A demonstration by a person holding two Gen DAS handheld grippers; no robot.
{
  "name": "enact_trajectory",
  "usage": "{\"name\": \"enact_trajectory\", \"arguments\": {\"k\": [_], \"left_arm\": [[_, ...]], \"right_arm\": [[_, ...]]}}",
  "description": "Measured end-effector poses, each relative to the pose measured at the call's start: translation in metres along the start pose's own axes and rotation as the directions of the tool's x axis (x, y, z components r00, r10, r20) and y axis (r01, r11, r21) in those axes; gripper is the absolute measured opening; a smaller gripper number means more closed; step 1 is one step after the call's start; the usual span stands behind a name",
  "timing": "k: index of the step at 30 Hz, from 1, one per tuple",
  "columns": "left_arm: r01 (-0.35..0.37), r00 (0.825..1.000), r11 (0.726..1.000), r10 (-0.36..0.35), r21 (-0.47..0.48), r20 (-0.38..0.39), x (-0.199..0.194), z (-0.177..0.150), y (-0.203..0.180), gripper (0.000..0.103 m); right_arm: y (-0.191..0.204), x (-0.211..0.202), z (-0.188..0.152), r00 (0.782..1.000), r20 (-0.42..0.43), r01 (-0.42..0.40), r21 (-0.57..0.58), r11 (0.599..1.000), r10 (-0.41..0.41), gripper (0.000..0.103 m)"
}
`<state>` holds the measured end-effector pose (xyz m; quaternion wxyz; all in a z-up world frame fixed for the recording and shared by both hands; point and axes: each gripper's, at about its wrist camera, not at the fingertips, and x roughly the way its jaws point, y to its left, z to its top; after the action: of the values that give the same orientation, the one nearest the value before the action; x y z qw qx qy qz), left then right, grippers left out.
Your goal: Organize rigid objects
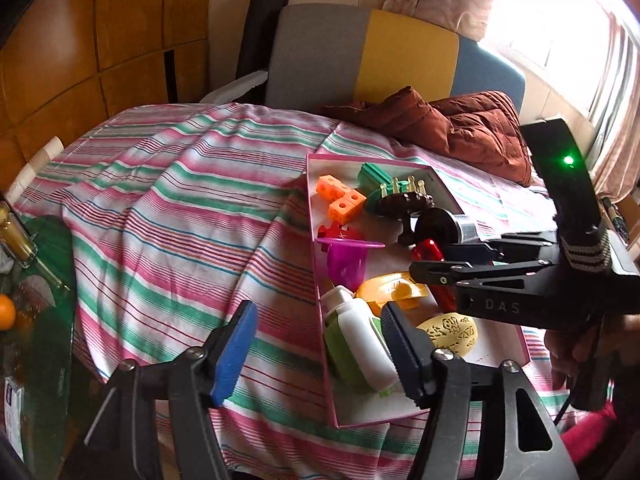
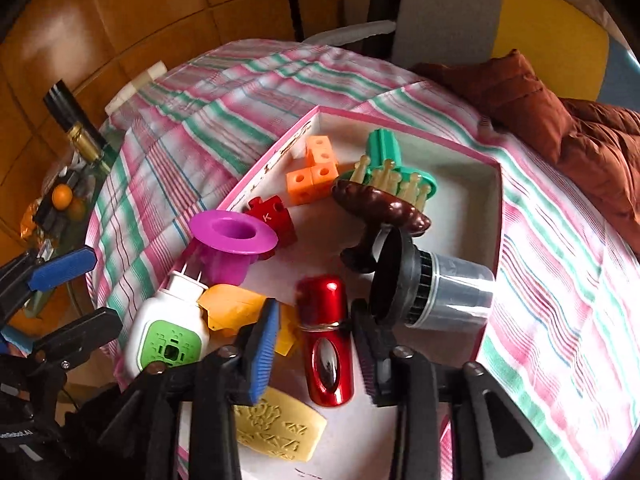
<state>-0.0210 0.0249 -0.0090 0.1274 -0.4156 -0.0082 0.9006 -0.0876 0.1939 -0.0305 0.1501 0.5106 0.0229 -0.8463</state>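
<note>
On the striped cloth [image 1: 168, 216] both grippers' jaws stand parted, holding nothing, beside wood-panelled wall [image 1: 80, 40].

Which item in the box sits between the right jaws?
The red metallic capsule, lying flat between the right gripper pads, a gap visible on each side. The white-green bottle and yellow oval lie outside them.
</note>
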Motion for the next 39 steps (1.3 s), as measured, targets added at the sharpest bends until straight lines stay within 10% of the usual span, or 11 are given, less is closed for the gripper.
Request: {"name": "enact_trajectory", "arguments": {"k": [16,28,39], "left_arm": [[-0.054,0.996,0.998,0.056,-0.019,0.075,-0.026,-0.002,-0.006,0.103],[-0.176,0.98,0.984,0.178,-0.029,0.089,-0.037,-0.015,-0.015,0.103],[-0.124,0.982,0.99,0.132,-0.065,0.137,-0.045,-0.023,-0.01,0.099]], "right_arm": [[0.004,-0.056,-0.042,0.967,0.172,0.148,0.232,0.961,-0.19,0.039],[0.02,-0.074,-0.083,0.941,0.195,0.198,0.346,0.917,-0.277,0.04],[0.027,-0.08,-0.096,0.923,0.207,0.235,0.364,0.901,-0.324,0.04]]}}
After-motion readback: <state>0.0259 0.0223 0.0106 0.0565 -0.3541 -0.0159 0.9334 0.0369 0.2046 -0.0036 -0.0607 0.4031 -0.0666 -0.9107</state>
